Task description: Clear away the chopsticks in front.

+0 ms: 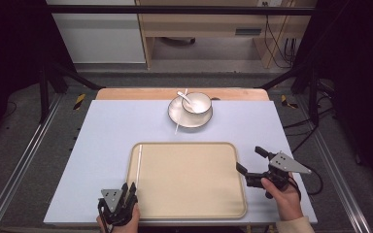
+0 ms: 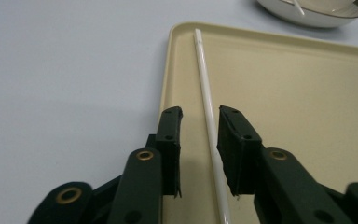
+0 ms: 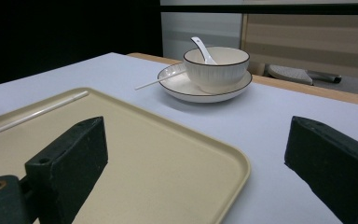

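A beige tray [image 1: 189, 179] lies on the pale blue table near me. A white chopstick [image 1: 139, 165] rests lengthwise along its left rim. My left gripper [image 1: 126, 191] is at the tray's near left corner. In the left gripper view its jaws stand slightly apart on either side of the chopstick [image 2: 205, 84], with a gap showing on each side. My right gripper [image 1: 250, 159] hovers wide open by the tray's right edge, holding nothing. Farther off, a white bowl [image 1: 196, 103] with a spoon [image 1: 184, 96] stands on a plate [image 1: 177, 114], and a second chopstick [image 1: 178, 119] leans across the plate.
The wooden table edge [image 1: 126, 93] runs behind the blue mat. Bare mat [image 1: 97, 141] lies left of the tray and between the tray and the plate. Dark frame rails flank the table on both sides.
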Action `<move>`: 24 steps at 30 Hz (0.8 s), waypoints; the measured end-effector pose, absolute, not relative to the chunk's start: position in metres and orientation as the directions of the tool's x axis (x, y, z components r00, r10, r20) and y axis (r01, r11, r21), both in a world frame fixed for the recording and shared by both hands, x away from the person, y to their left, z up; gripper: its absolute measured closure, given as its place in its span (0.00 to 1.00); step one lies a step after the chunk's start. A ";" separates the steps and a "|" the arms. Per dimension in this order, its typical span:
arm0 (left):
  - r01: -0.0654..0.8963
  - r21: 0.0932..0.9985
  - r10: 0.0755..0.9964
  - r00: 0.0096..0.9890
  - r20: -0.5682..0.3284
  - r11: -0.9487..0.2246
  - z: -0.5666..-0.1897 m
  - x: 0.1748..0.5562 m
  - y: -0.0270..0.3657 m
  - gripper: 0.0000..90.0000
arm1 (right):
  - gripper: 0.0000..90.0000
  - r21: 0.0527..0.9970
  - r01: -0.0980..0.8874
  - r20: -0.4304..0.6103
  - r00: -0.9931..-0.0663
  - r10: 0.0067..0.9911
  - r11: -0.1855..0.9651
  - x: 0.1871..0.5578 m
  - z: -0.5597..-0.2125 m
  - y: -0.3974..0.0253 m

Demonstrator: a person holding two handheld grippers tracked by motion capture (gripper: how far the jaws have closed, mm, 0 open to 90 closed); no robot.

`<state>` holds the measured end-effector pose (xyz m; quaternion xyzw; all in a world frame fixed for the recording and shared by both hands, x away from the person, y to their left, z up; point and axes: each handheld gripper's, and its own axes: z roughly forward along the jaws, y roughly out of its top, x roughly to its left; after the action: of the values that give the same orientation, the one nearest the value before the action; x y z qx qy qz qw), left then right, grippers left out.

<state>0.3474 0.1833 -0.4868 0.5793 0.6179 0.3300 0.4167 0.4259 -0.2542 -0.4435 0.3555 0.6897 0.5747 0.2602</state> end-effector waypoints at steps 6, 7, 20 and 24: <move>0.406 0.913 0.991 0.096 -0.094 0.047 -0.462 0.361 0.176 0.71 | 0.07 0.977 0.192 0.047 -0.611 0.790 0.090 0.426 -0.444 -0.254; 0.410 0.912 0.989 0.122 -0.083 0.026 -0.458 0.367 0.173 0.70 | 0.07 0.977 0.194 0.047 -0.610 0.791 0.091 0.426 -0.444 -0.254; 0.442 0.862 0.893 0.449 0.027 -0.248 -0.422 0.479 0.130 0.55 | 0.07 0.975 0.199 0.045 -0.603 0.796 0.095 0.428 -0.444 -0.256; 0.444 0.853 0.868 0.495 0.021 -0.274 -0.417 0.510 0.121 0.51 | 0.07 0.975 0.197 0.036 -0.604 0.796 0.105 0.428 -0.445 -0.257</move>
<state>0.5102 0.1214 -0.4172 0.7566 0.4336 0.2536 0.4185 0.4282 -0.2573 -0.4450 0.3572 0.6946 0.5654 0.2650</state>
